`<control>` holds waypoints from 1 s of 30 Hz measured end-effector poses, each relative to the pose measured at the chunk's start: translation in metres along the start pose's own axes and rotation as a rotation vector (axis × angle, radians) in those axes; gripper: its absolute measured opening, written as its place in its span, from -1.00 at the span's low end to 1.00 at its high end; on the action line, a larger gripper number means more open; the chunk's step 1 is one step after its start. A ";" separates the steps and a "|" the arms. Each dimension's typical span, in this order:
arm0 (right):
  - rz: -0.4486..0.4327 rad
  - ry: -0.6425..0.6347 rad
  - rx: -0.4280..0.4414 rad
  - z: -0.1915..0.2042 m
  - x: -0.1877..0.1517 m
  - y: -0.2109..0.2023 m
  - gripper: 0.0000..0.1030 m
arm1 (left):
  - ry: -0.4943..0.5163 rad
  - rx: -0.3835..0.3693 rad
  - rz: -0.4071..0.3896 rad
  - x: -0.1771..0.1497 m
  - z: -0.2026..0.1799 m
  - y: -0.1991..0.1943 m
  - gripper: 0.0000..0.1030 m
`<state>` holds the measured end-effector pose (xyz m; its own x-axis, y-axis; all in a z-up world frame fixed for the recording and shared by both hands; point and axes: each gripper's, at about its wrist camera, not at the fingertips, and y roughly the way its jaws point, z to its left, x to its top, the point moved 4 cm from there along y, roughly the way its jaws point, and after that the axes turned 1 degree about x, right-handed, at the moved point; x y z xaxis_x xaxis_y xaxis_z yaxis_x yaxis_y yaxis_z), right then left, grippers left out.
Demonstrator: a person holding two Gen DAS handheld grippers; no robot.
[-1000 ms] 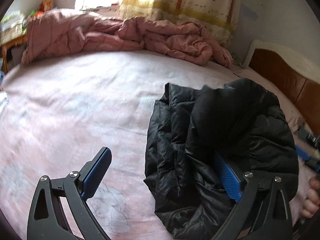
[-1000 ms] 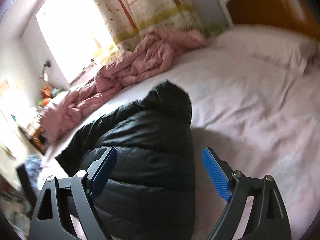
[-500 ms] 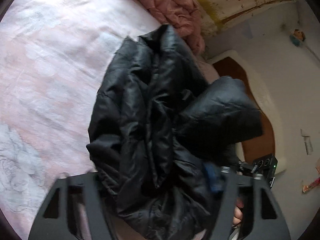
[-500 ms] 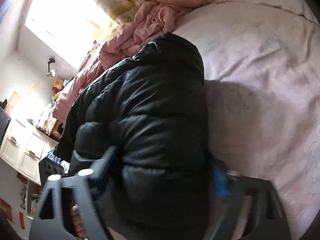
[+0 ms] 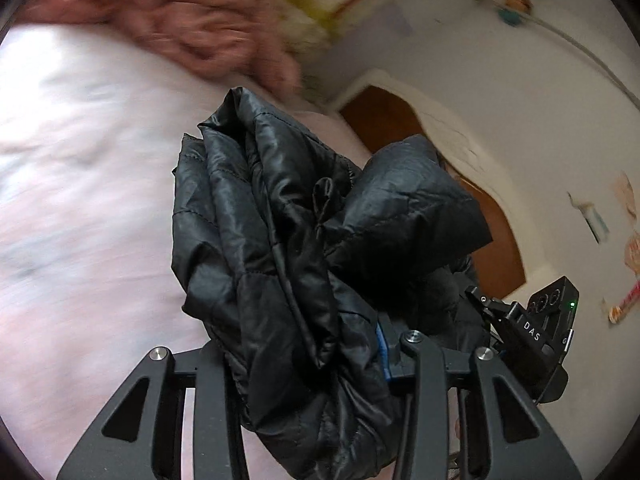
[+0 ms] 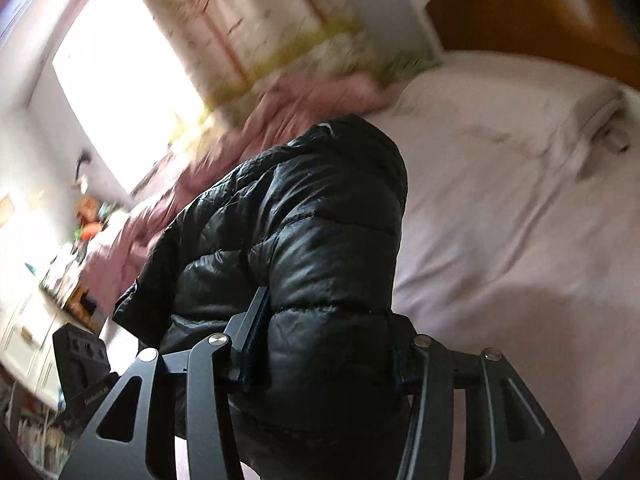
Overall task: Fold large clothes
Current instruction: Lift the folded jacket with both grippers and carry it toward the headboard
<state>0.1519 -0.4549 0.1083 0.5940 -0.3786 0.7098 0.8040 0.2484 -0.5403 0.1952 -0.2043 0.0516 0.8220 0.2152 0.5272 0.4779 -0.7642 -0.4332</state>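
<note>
A black puffer jacket [image 5: 280,208] is bunched up and lifted above the pink bed sheet [image 5: 80,160]. My left gripper [image 5: 300,344] has its jaws closing, and a thick wad of the jacket fills the gap and hides the left fingertip. In the right wrist view the same jacket [image 6: 312,208] bulges up between the fingers of my right gripper [image 6: 326,344]. Its jaws are closing too, with both pads dug into the padding. The two grippers hold the jacket close together, at opposite sides of the bundle.
A crumpled pink quilt [image 5: 180,20] lies along the far side of the bed under a patterned curtain. A brown headboard [image 6: 540,12] and a pillow [image 6: 500,92] are at the right. A bright window [image 6: 120,80] and a cluttered desk [image 6: 72,264] stand to the left.
Both grippers went from open around the jacket lying on the bed to closed on it. The jacket has been raised, and the left view has swung towards the headboard.
</note>
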 end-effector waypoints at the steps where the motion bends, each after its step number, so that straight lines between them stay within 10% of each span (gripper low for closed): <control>1: -0.036 -0.005 -0.030 -0.016 0.016 -0.013 -0.02 | 0.018 -0.015 0.018 0.003 -0.016 0.020 -0.26; 8: -0.212 0.043 -0.205 -0.121 0.064 -0.075 -0.02 | 0.155 -0.100 0.116 -0.004 -0.103 0.138 -0.25; 17: -0.246 0.039 -0.525 -0.234 0.076 -0.081 -0.02 | 0.303 -0.021 0.232 -0.030 -0.144 0.293 -0.25; 22: -0.256 0.059 -0.627 -0.276 0.068 -0.053 0.06 | 0.450 0.055 0.136 -0.047 -0.145 0.278 0.14; 30: -0.293 -0.129 -0.867 -0.230 0.055 -0.061 0.43 | 0.660 0.287 -0.179 -0.033 -0.142 0.186 0.87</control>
<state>0.1290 -0.6964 0.0765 0.4106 -0.2057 0.8883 0.6512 -0.6157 -0.4436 0.2133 -0.4402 0.0578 0.4103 -0.1579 0.8982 0.7236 -0.5431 -0.4260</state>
